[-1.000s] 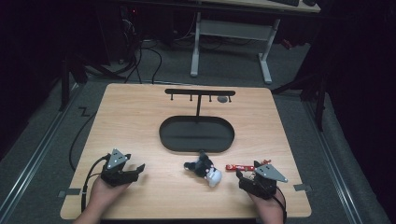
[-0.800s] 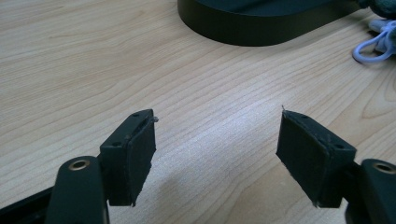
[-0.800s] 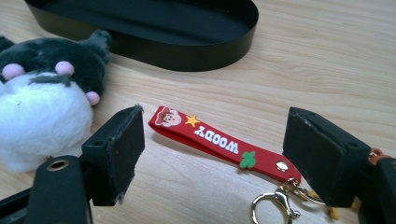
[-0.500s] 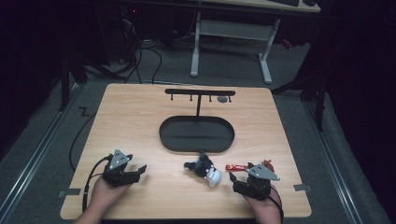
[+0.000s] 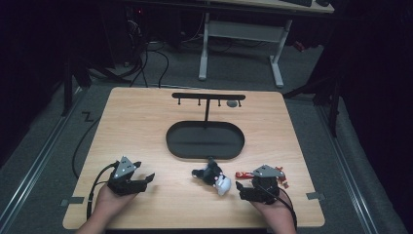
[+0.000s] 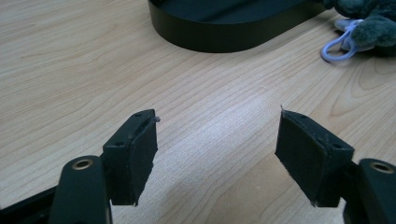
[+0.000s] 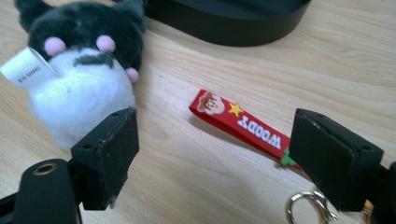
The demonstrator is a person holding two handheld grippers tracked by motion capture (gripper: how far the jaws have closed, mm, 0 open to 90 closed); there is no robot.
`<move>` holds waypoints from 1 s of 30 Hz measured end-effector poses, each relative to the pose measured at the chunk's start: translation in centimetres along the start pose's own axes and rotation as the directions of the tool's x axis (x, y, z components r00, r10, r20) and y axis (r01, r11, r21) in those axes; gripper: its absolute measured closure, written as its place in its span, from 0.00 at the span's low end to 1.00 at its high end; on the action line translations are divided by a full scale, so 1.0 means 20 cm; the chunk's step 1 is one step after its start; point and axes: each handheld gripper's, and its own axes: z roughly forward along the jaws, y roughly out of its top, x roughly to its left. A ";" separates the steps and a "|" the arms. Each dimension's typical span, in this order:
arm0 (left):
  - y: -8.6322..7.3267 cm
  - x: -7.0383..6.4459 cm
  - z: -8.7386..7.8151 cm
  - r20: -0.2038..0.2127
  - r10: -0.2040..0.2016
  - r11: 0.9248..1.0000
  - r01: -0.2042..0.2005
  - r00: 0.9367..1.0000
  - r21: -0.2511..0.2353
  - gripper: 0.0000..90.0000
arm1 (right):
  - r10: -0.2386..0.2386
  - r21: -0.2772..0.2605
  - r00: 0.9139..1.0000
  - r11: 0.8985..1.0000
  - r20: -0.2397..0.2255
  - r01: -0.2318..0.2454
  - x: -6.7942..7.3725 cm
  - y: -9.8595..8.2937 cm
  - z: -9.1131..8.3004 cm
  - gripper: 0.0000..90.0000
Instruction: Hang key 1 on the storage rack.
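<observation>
Right claw [image 7: 212, 154] shifted left; its view reads "WOODY" strap [image 7: 243, 126].

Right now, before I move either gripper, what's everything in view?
plush: 1, dark grey and white, near edge, left of right gripper
strap: 1, red keychain reading WOODY, between right gripper's jaws
clasp: 1, silver, at strap's near end
stand: 1, black oval base with hook bar, table centre
table: 1, light wood
desk: 1, white legs, behind table
left gripper: 1, black, open, near left
right gripper: 1, black, open, near right
</observation>
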 end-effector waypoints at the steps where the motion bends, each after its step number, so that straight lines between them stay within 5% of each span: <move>1: 0.00 0.00 0.00 0.000 0.000 1.000 0.000 1.000 0.000 0.32 | 0.000 0.000 1.000 1.000 0.000 0.000 0.00 0.00 0.00 0.18; 5: 0.00 -0.01 0.01 0.030 0.009 1.000 -0.010 1.000 0.014 0.29 | 0.007 0.049 1.000 0.999 0.000 -0.007 -0.01 0.01 -0.01 0.18; 20: -0.01 -0.02 0.01 0.023 0.041 0.999 -0.041 0.999 0.027 0.28 | -0.030 0.174 0.999 0.984 -0.029 0.035 0.02 0.00 -0.01 0.18; 30: -0.01 -0.04 0.02 0.031 0.059 0.997 -0.060 0.998 0.039 0.28 | -0.055 0.278 0.997 0.958 -0.052 0.067 0.03 0.00 -0.05 0.19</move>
